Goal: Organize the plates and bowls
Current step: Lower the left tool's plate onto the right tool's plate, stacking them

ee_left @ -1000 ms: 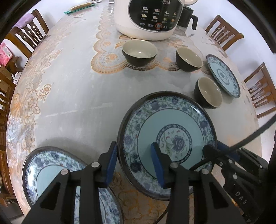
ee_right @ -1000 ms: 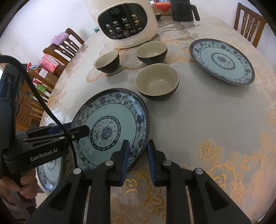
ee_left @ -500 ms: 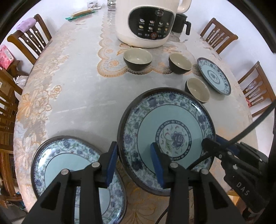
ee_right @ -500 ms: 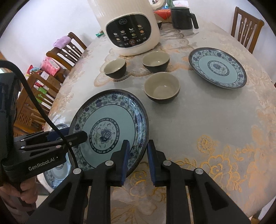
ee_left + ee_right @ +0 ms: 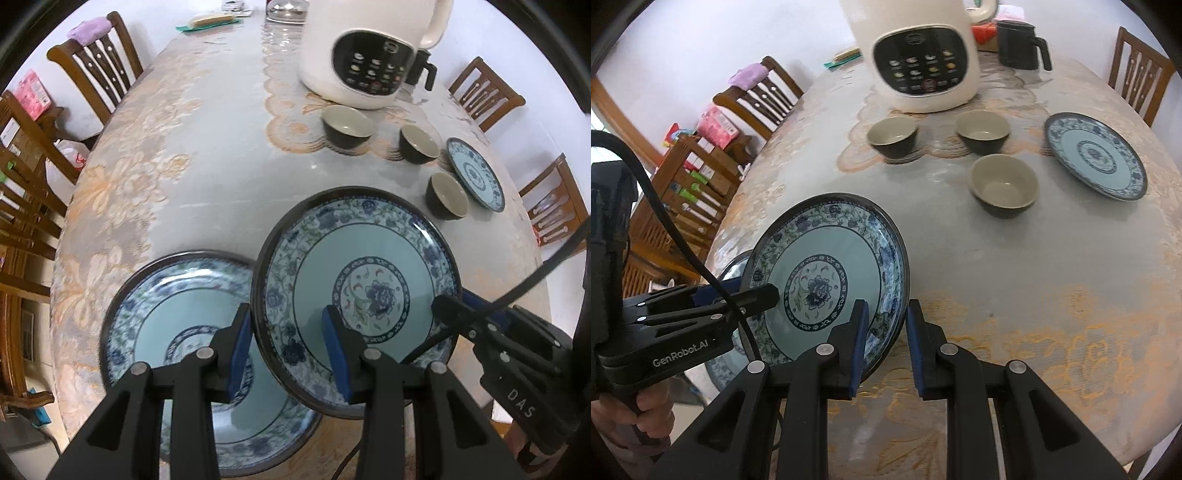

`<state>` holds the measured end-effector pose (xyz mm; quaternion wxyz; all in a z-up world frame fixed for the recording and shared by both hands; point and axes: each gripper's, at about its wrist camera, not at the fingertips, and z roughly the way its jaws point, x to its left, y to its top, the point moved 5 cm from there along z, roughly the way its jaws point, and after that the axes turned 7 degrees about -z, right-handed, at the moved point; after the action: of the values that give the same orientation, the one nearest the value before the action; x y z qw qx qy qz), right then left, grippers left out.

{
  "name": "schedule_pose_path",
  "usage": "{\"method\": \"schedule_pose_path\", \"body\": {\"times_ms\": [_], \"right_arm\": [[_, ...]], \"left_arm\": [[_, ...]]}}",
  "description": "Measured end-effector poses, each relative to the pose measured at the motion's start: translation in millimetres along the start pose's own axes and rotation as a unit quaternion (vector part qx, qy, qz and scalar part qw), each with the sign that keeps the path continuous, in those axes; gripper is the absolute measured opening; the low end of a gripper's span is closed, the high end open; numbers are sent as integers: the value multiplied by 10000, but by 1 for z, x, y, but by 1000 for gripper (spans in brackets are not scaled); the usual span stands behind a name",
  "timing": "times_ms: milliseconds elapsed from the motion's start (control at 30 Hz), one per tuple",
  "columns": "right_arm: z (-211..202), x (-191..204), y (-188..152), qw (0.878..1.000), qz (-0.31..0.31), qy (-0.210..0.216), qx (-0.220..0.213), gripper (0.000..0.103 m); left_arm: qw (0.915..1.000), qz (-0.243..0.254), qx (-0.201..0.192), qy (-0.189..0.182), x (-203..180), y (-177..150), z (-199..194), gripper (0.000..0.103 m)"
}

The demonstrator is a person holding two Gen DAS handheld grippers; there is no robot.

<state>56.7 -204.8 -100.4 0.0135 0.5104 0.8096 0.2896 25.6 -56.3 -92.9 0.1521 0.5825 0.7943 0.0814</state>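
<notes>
Two claws share one load: the left claw [image 5: 288, 354] clamps the near-left rim of a blue-patterned plate [image 5: 369, 280], one pad under the rim and one on the plate's face, while the right claw [image 5: 884, 350] pinches the opposite edge, its jaws narrow around the thin rim. The carried plate hangs tilted above the table's [image 5: 207, 177] near edge, clear of the cloth. Just beside and below it, toward the near-left corner, a second matching plate [image 5: 177, 314] lies flat; the held plate's left rim overlaps it in the left wrist view, though how far above it sits is hard to judge through the fisheye. The coming move likely turns on that offset: the resting plate lies leftward and down from both claws, closer to the left one. Farther out, three dark bowls [image 5: 1004, 184] and a third plate [image 5: 1095, 155] wait toward the far-right side, before a cream rice cooker [image 5: 923, 59].
</notes>
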Motion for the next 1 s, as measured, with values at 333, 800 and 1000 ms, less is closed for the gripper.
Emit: {"method": "schedule_pose_path", "body": {"times_ms": [333,800,1000], "right_arm": [[10,32,-3,9998,-146,98,94,23],[28,70,-12,9985,-363,193,363,23],[37,82,-14,9975,-472,223,485,23]], "left_arm": [[9999,-142,-19,79,34,-11,-10,40],[9991,-386,108,147,77,-28,-10,40],[9985,-491,180,169,94,-34,-8,40]]}}
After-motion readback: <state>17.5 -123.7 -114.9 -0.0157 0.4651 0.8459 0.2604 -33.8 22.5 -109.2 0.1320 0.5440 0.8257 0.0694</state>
